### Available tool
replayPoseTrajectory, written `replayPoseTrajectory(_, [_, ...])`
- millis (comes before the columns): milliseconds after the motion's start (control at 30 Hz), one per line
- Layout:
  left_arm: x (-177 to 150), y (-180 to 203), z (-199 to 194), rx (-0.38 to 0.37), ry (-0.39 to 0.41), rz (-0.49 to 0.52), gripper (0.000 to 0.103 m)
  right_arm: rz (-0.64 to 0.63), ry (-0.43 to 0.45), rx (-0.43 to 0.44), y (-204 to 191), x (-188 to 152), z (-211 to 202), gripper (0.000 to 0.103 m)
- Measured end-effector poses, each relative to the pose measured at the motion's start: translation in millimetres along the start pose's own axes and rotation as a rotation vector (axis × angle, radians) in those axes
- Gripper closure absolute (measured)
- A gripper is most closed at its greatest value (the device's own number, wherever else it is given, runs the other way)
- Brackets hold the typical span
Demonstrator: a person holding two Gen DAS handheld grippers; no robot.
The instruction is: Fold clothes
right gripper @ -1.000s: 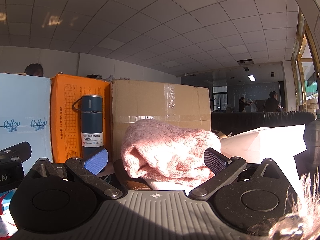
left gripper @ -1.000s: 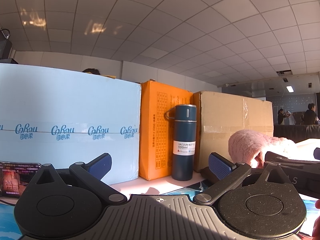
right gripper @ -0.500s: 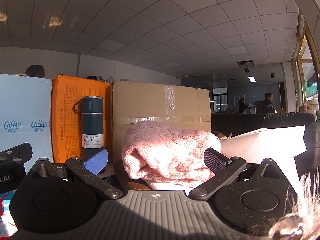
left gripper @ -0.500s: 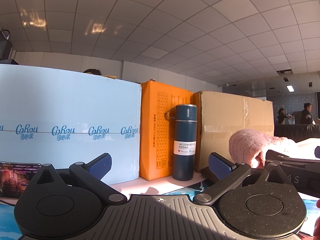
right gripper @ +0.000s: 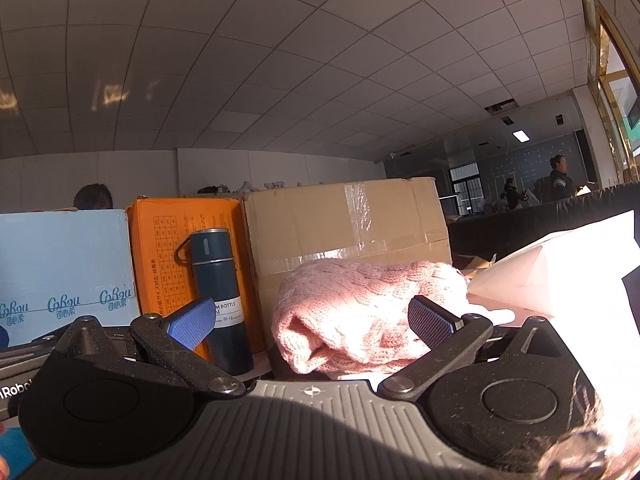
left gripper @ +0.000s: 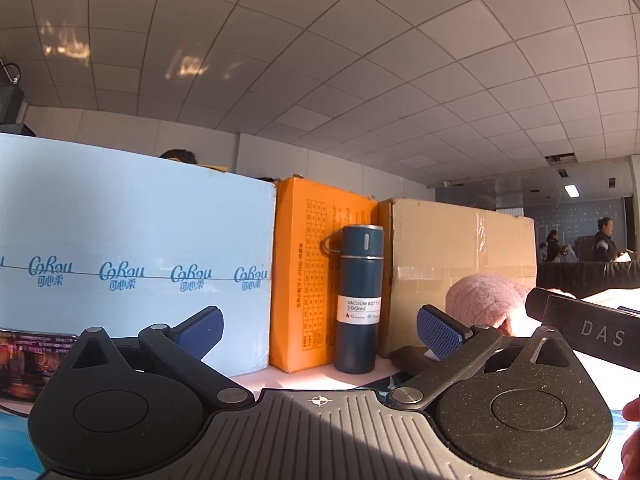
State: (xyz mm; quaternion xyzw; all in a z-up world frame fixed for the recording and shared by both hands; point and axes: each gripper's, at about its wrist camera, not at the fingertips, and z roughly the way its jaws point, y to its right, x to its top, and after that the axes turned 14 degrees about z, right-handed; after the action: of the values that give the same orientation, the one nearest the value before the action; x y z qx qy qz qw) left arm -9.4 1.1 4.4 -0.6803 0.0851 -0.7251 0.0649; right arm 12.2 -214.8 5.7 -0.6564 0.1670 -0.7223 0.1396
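My right claw: released, blue pads spread wide with nothing between them, held low and level over the near part of the table.
My left claw: also released and empty, pads well apart; it faces the boxes, with the knit off to its right.
Pink knit garment: lies in a soft rolled or bunched heap on the table just beyond my right claw, in front of the brown carton. From my left claw's view it shows as a rounded lump.
State of the fold: I cannot tell whether this bundle is a finished fold or a heap waiting to be laid flat; it would fit either.
How it should handle: light, thick and floppy, I judge; the cable knit will stretch and sag, and loose loops could snag on a pad.
Where to grip: at a doubled edge, such as the rolled lip at its near left end, biting into the full thickness instead of a single layer.
Nearby: a vacuum bottle stands upright left of the knit, against the orange box; a wide swing could knock it over.
Farther: blue carton along the far edge.
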Motion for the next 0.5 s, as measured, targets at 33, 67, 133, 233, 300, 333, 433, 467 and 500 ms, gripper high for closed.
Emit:
replayPoseTrajectory(33, [3,1,-1,-0.005,0.001,0.005,0.000,0.019,0.000,0.014,2,1,-1,0.000])
replayPoseTrajectory(67, [6,2,-2,-0.010,0.002,0.011,0.000,0.039,-0.001,0.030,5,2,-3,0.000])
replayPoseTrajectory(133, [12,4,-7,-0.013,0.013,0.028,0.000,0.078,-0.002,0.060,9,3,-5,0.000])
replayPoseTrajectory(233, [18,2,-19,0.019,0.021,0.041,0.000,0.138,-0.003,0.106,16,6,-10,0.000])
replayPoseTrajectory(300, [22,-2,-30,0.045,0.019,0.036,0.000,0.177,-0.004,0.137,21,8,-12,0.000])
replayPoseTrajectory(333, [23,-7,-36,0.059,0.017,0.031,0.000,0.192,-0.012,0.166,22,8,-13,0.000])
replayPoseTrajectory(433, [26,-26,-60,0.125,0.019,0.035,0.000,0.198,-0.075,0.249,6,9,-24,0.000])
replayPoseTrajectory(467, [27,-36,-69,0.157,0.022,0.039,0.000,0.199,-0.096,0.276,0,9,-27,0.000])
replayPoseTrajectory(500, [28,-45,-78,0.188,0.024,0.043,0.000,0.200,-0.118,0.304,-5,10,-31,0.000])
